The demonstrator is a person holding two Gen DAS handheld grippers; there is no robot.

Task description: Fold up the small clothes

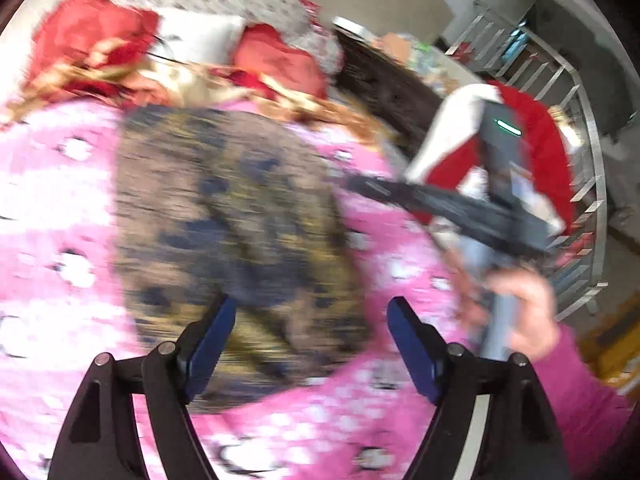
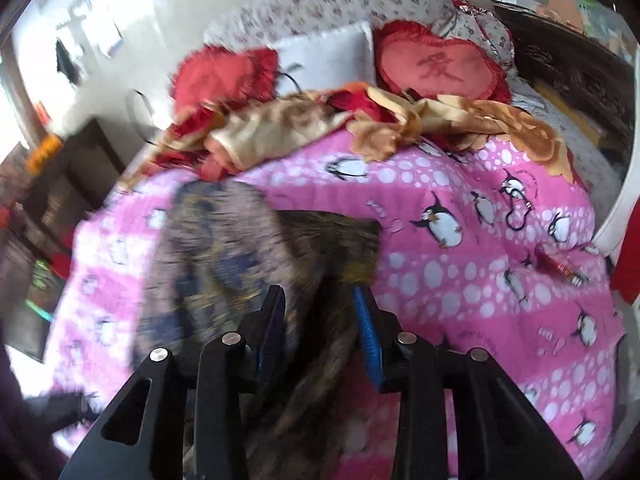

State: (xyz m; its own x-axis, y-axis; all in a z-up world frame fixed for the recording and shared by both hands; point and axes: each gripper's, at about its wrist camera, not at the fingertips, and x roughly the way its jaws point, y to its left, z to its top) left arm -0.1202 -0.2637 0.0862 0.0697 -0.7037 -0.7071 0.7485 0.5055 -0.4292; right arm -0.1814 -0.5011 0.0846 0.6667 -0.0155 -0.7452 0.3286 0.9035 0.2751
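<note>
A small brown garment with dark blue and yellow pattern (image 1: 232, 240) lies on a pink penguin-print quilt (image 1: 52, 208). My left gripper (image 1: 310, 316) is open just above its near edge, holding nothing. My right gripper (image 2: 320, 308) has its jaws narrowed around a fold of the same garment (image 2: 224, 248), which runs up between the blue pads; the frame is blurred. The right gripper also shows in the left wrist view (image 1: 440, 200), held by a hand in a pink sleeve at the right.
Red heart cushions (image 2: 436, 68), a white pillow (image 2: 324, 56) and a gold-and-red blanket (image 2: 280, 124) are heaped at the bed's far end. A dark wooden cabinet (image 2: 568, 56) stands at the right. A metal rack (image 1: 576, 120) stands beyond the bed.
</note>
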